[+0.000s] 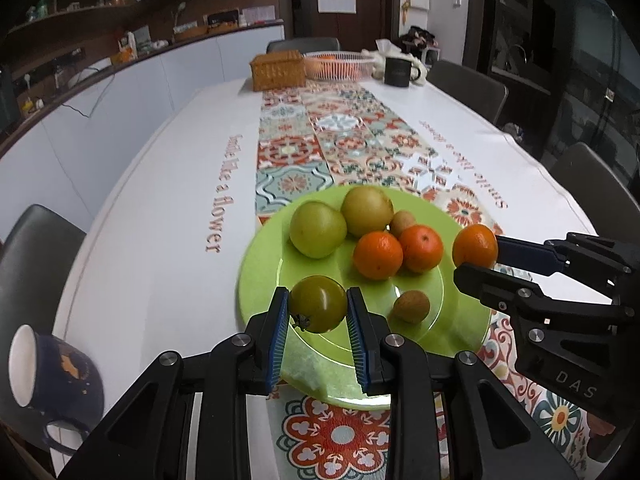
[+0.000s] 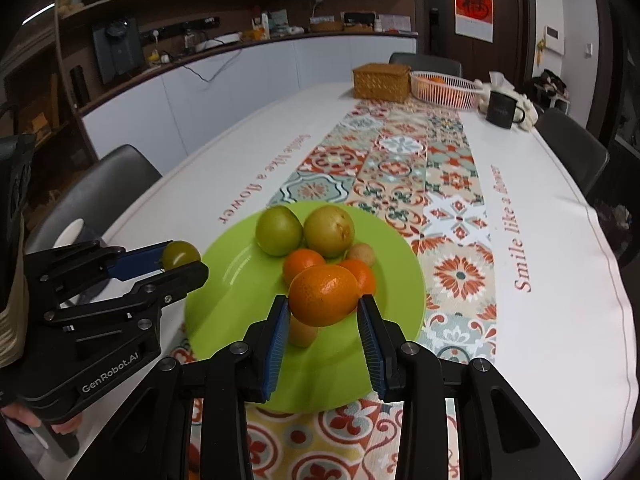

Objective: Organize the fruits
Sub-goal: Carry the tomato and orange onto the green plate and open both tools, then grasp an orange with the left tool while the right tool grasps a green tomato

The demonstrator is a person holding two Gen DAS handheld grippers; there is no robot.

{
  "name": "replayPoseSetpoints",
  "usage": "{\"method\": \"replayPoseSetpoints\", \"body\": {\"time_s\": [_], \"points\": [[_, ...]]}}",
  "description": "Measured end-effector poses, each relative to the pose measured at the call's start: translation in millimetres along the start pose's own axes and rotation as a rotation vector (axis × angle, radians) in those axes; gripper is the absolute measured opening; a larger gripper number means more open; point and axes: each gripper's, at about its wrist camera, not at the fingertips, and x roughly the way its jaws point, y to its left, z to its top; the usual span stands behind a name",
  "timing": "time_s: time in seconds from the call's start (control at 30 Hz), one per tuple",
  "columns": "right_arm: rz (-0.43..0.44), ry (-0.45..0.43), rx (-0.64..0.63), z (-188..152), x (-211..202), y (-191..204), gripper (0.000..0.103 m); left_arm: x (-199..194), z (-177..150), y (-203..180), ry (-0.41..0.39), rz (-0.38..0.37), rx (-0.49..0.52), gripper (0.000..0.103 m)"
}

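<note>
**Two round fruits, one crowded plate**

Left claw (image 1: 318, 310) pinches a green tomato (image 1: 318, 309), right claw (image 2: 323, 308) an orange (image 2: 323, 295), both above the green plate (image 1: 264, 264). Dropped there, either could roll, bump the piled fruit, and run off across the tabletop (image 1: 160, 208).

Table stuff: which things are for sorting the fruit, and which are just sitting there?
For the job: green plate; green tomato in left tool; orange in right tool; two more oranges, two pears, two small brown fruits on the plate.

Just lying about: blue mug, wicker box, white basket, black mug.
</note>
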Motion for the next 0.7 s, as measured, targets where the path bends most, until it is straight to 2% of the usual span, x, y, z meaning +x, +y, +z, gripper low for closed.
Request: {"method": "replayPoseSetpoints", "body": {"time_s": [0.13,0.17,0.27,0.33,0.53,0.7], "points": [[0.000,0.025,0.001,-4.9,10.3,-2.6,0.036,8.5,-4.2,-0.3,0.031,-0.003,-0.001,0.032],[0.000,0.026,0.003,-5.9,11.3,-3.5,0.036,7.7,-5.3,0.0,0.033,-0.001,-0.004,0.037],[-0.002,0.023,0.013,-8.3,9.9,-5.8,0.038,-0.2,-7.2,0.8,0.021,0.009,-0.006,0.041],[-0.013,0.016,0.015,-10.4,4.8,-5.9,0.044,-6.7,-8.5,1.3,0.012,0.014,-0.008,0.050],[-0.042,-0.032,0.010,-19.0,-25.1,-3.8,0.046,-42.1,-19.7,-3.0,-0.032,0.035,-0.009,0.058],[-0.053,-0.090,0.006,-26.6,-60.4,0.3,0.053,-78.3,-27.7,-7.8,-0.081,0.043,-0.016,0.069]]}}
